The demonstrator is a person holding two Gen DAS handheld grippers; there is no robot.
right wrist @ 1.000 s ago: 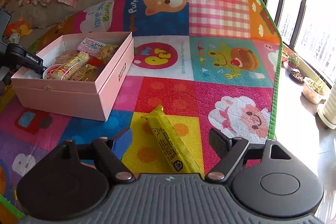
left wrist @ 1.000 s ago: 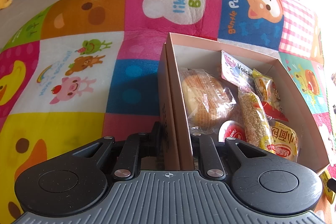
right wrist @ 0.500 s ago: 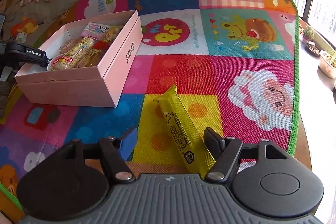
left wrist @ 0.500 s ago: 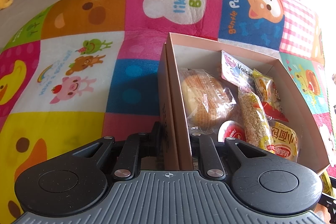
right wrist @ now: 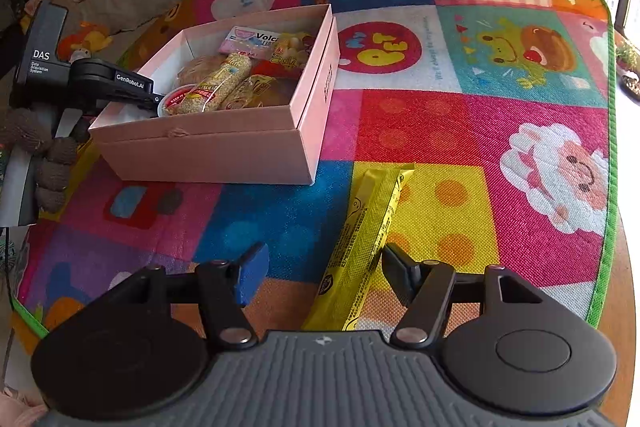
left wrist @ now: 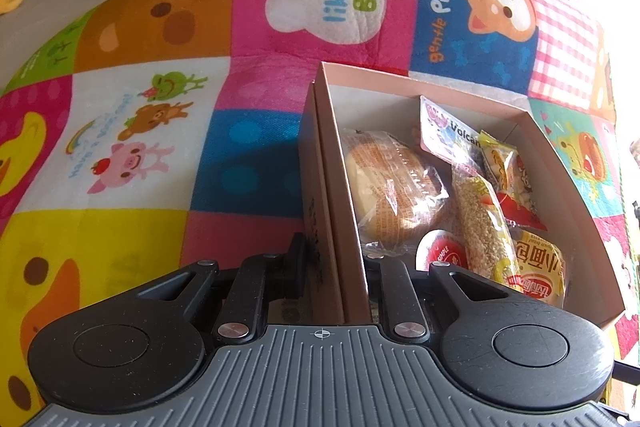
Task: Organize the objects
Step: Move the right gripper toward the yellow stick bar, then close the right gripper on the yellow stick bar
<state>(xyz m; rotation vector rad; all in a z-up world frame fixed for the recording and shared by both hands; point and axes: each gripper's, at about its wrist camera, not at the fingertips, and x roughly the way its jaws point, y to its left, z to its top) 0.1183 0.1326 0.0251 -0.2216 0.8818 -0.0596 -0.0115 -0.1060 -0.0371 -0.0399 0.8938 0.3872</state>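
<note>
A: Left wrist view first. What are the left tongs point(left wrist: 334, 259) doing?

B: They are clenched on the near side wall of the pink box point(left wrist: 576, 195): one finger outside the wall, one inside it. The box sits on the colourful play mat point(left wrist: 160, 131), running from 6 o'clock up towards 1 o'clock in that view.

A: What is in the box?

B: A wrapped bun point(left wrist: 390, 183) lies against the gripped wall. At its 3 o'clock is a long packet of grains point(left wrist: 484, 223), with a small red-lidded cup point(left wrist: 442, 253) at 6 o'clock of the bun. A pink and white sachet point(left wrist: 448, 131) leans at the far end, a yellow snack packet point(left wrist: 504, 163) just beside it, and a yellow and red packet point(left wrist: 538, 275) is in the near right corner.

A: And in the right wrist view?

B: The right tongs point(right wrist: 324, 267) stand partly apart and have just been closing. A long yellow snack bar point(right wrist: 368, 235) lies flat on the mat between the fingers. The right finger point(right wrist: 396, 267) is at the bar's edge; I cannot tell whether it touches. The blue-padded left finger point(right wrist: 250, 273) is clearly apart from it, so nothing is gripped.

A: Where is the bar relative to the box?

B: It lies at 5 o'clock of the box, near its front corner but not touching. The bar points from 6 o'clock towards 1 o'clock. The left tongs show at 9 o'clock of the box, with someone's knitted sleeve point(right wrist: 48, 163) below them.
</note>
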